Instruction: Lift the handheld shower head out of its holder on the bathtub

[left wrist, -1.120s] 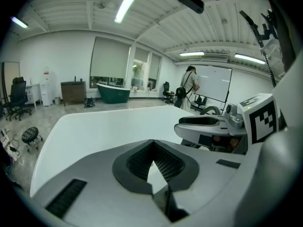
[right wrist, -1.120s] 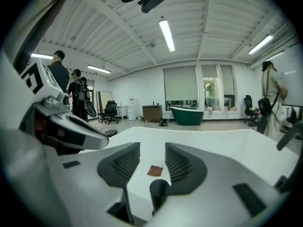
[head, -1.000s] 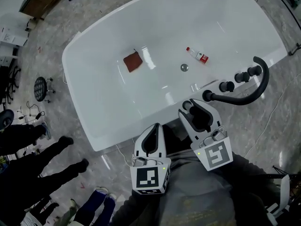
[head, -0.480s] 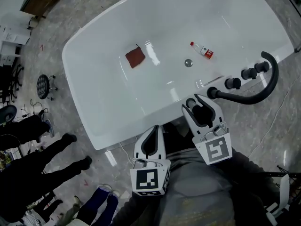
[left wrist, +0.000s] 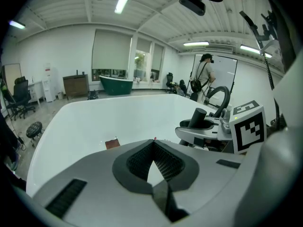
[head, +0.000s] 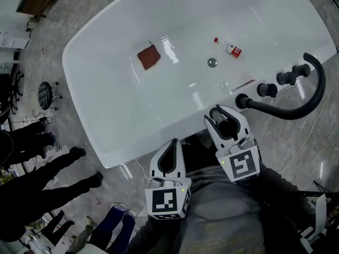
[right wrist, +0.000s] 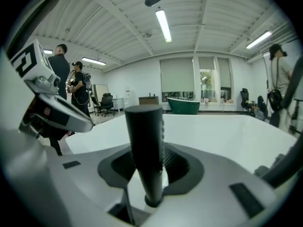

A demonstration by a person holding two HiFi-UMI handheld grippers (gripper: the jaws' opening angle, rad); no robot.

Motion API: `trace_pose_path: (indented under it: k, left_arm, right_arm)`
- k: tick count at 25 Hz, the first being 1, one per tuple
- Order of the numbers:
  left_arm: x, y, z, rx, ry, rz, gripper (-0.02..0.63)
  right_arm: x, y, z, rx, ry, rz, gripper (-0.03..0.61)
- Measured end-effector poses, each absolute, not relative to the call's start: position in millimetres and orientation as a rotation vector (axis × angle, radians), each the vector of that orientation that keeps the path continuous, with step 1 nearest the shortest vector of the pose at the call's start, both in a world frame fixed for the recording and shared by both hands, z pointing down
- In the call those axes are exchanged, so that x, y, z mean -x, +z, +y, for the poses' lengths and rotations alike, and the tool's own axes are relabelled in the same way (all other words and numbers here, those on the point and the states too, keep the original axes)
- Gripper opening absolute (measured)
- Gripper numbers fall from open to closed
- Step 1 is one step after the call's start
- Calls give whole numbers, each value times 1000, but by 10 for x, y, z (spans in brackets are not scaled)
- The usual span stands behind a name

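Note:
The handheld shower head (head: 224,127) is a black cylinder standing upright at the near rim of the white bathtub (head: 106,142). My right gripper (head: 222,115) reaches around it. Its jaws have just been opening and stand wide, one on each side of the black handle (right wrist: 146,150), without clearly pressing it. From the left gripper view the same handle (left wrist: 198,115) sticks up out of the right gripper. My left gripper (head: 172,143) hangs in front of the tub's near edge, its tips (left wrist: 152,142) together with nothing in them.
A curved black spout (head: 296,110) and three black knobs (head: 267,89) sit on the rim to the right. Inside the tub lie a brown cloth (head: 149,56), a small bottle (head: 229,47) and the drain (head: 212,63). People's legs (head: 47,179) stand on the floor at left.
Both grippers have sunk a little, the right one lower around the black handle. The tub and spout have slid up and right in the head view.

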State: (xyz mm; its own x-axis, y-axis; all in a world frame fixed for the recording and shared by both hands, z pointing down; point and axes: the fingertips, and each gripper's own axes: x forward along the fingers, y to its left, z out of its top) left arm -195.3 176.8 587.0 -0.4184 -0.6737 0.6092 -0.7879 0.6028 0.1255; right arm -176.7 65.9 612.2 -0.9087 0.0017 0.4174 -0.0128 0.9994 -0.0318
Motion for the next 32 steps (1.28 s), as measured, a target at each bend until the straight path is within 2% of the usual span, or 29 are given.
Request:
trace_pose_path:
  k: [1,15,23,32]
  left_arm:
    - [1955,5869,1763,-1149,239,-2201,3]
    - [2031,5671,1761,-1131,210,-2223,3]
    - [2110,5424,1779,-1104,188,-2262,3]
    - [2210,4516,1805,-1105,143,-2311,3]
  right_arm:
    - [1762,6144,669,-1,43,-2701,120]
    - [1753,6154,698,25,19,-2646,114]
    - [1881,5674,686,47,13,-2724,112]
    - [2015,4588,760,97,-33,-2778,112]
